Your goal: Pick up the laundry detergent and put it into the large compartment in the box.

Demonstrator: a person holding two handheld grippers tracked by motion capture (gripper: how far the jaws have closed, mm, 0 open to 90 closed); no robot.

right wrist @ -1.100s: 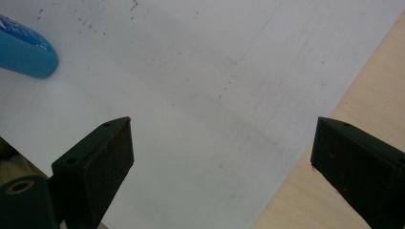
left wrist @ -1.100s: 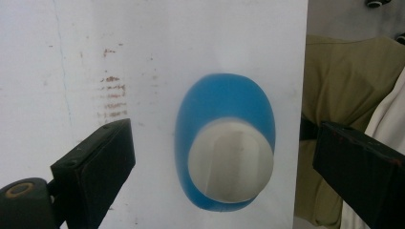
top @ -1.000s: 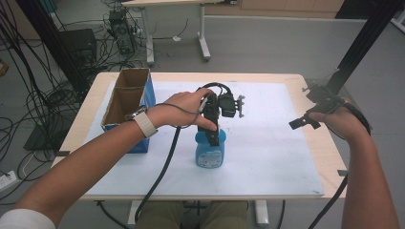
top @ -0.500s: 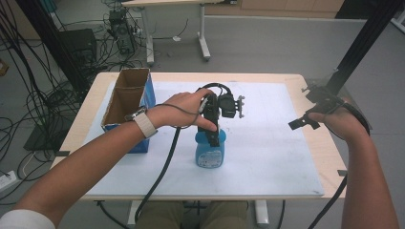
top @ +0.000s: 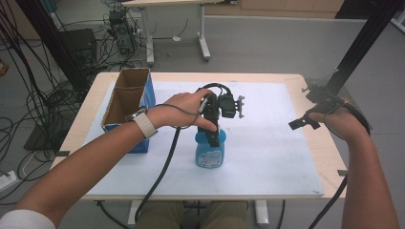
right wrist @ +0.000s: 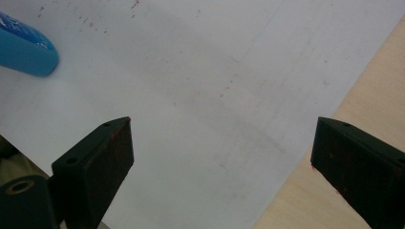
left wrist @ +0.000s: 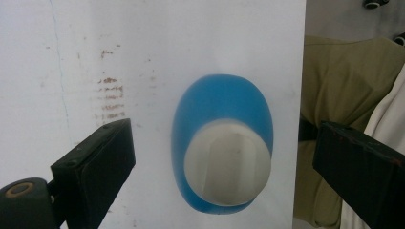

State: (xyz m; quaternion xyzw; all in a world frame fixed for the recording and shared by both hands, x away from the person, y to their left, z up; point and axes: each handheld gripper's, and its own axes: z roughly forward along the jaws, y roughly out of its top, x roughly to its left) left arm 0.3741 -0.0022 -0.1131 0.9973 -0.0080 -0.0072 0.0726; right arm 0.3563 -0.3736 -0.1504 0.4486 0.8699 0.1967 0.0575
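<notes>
High view: a pale wooden table (top: 305, 83) carries a white sheet (top: 272, 143), matte and lightly scuffed. Near the middle of the sheet stands a blue bottle (top: 209, 153), smooth plastic with a printed label on its front, upright with its long axis vertical. At the left edge of the sheet sits a box (top: 128, 102), open at the top, brown cardboard inside and blue on its right wall, its long axis running near to far.

The left gripper (top: 213, 128) is held by the left hand (top: 184, 110) directly over the bottle, pointing down at it; a black cable (top: 162, 167) trails from it toward the near edge. The left gripper view looks straight down on the bottle (left wrist: 222, 143): an oval blue shoulder around a round, off-white cap (left wrist: 227, 168) that points up at the camera. The two black, blocky jaws stand wide apart, one on each side of the bottle, with clear gaps to it, holding nothing. Brownish smudges mark the sheet (left wrist: 95, 62) to the left of the bottle.

The right gripper (top: 305, 121) is held by the right hand (top: 339, 121) over the table's right edge, well apart from the bottle. In the right gripper view its jaws are spread wide and hold nothing, with speckled sheet (right wrist: 205, 95) and a strip of bare wood (right wrist: 363, 95) below; a rounded blue edge of the bottle (right wrist: 24, 50) shows at the upper left.
</notes>
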